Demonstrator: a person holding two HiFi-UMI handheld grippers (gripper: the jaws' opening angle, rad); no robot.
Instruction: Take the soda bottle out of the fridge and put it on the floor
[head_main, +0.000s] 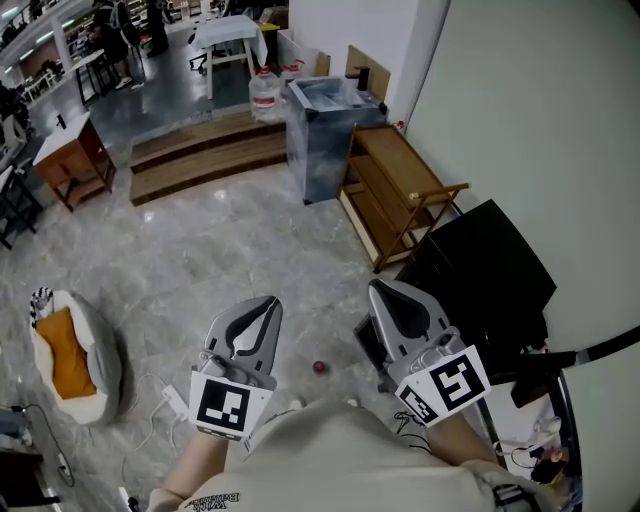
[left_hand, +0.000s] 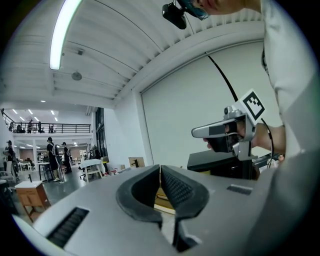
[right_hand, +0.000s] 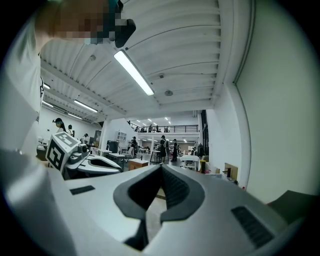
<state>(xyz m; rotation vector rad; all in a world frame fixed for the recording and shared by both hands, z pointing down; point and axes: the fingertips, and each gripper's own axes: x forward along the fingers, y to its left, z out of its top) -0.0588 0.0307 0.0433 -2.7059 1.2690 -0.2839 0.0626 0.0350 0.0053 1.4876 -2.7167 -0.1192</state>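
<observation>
Here the left hand-held gripper (head_main: 264, 304) and right hand-held gripper (head_main: 381, 291) are both closed, holding nothing.

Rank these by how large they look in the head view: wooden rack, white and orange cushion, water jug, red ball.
1. wooden rack
2. white and orange cushion, though it lies nearer the camera, so its place against the rack is unsure
3. water jug
4. red ball
</observation>
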